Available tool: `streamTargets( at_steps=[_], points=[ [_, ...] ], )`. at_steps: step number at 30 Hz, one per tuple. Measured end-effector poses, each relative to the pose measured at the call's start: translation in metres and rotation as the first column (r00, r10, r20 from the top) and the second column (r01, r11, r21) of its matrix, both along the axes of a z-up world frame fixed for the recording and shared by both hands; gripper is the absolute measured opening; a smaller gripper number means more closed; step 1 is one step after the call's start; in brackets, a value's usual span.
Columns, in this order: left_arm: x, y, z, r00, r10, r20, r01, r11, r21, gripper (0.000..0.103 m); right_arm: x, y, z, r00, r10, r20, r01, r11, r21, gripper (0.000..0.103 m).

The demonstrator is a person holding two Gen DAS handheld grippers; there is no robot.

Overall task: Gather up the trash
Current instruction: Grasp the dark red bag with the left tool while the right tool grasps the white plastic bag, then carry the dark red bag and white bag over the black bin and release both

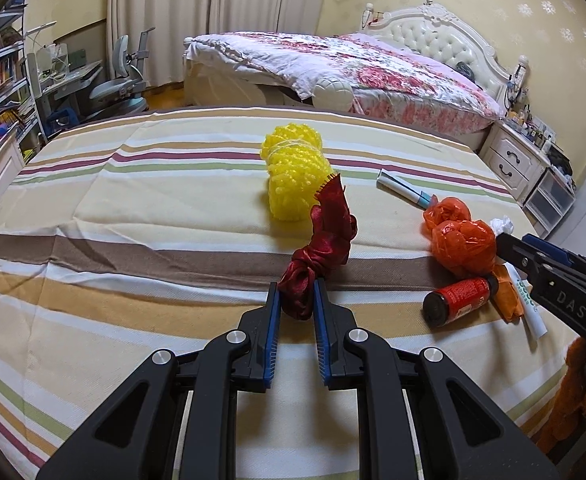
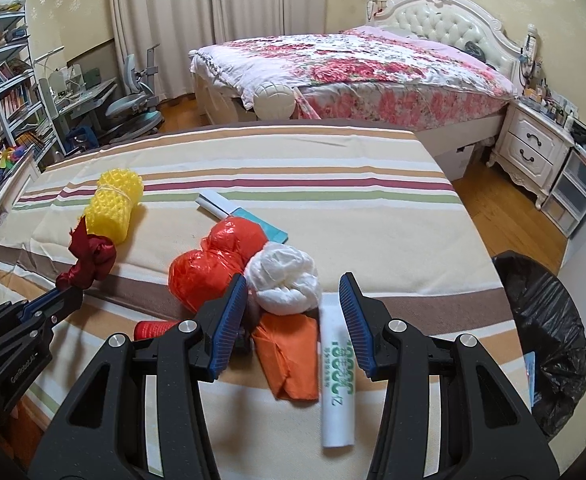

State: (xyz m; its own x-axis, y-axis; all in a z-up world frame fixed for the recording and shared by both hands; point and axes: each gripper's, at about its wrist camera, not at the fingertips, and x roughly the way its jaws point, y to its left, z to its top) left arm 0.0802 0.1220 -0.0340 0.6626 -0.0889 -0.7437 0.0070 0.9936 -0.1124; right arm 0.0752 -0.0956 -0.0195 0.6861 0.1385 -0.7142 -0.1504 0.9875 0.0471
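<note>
My left gripper [image 1: 297, 292] is shut on the knotted end of a dark red ribbon [image 1: 325, 240], which lies on the striped table cloth [image 1: 133, 208]; it also shows in the right wrist view [image 2: 89, 256]. My right gripper [image 2: 293, 284] is open above a pile of trash: a white crumpled wad [image 2: 285, 280], an orange plastic bag [image 2: 213, 260], a folded orange paper [image 2: 289, 356], a white tube [image 2: 337, 376] and a red bottle [image 2: 153, 328]. A yellow bubble-wrap roll [image 1: 293, 176] lies behind the ribbon.
A black-lined trash bin [image 2: 545, 328] stands off the table's right edge. A white and teal box [image 2: 241, 212] lies behind the orange bag. Beyond the table are a floral bed [image 2: 353, 68], a nightstand [image 2: 533, 148] and a desk with chair [image 2: 133, 100].
</note>
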Motion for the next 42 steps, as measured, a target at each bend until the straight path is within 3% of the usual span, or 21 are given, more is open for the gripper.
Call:
streamTargets(
  at_steps=[8,10,11,27,42],
  points=[
    [0.002,0.005,-0.002,1.0,0.012,-0.007,-0.012,1.0,-0.017,0.017,0.004,0.003,-0.007,1.0,-0.004,-0.02,0.004,1.0,0.008,0.046],
    [0.002,0.005,-0.002,1.0,0.013,-0.006,-0.013,1.0,-0.017,0.017,0.004,0.003,-0.008,1.0,-0.003,-0.023,0.003,1.0,0.006,0.032],
    [0.002,0.005,-0.002,1.0,0.014,-0.005,-0.014,1.0,-0.017,0.017,0.003,0.002,-0.008,1.0,-0.001,-0.025,0.001,1.0,0.007,0.031],
    [-0.011,-0.004,0.008,1.0,0.002,0.022,-0.001,1.0,-0.014,0.017,-0.017,-0.031,0.015,0.998,-0.054,0.038,0.053,0.998,0.033,0.029],
    [-0.03,-0.09,0.028,0.982,-0.175,0.073,0.176,0.984,0.0,0.017,-0.051,-0.111,0.021,0.979,-0.195,0.063,0.192,0.98,0.046,0.029]
  ],
)
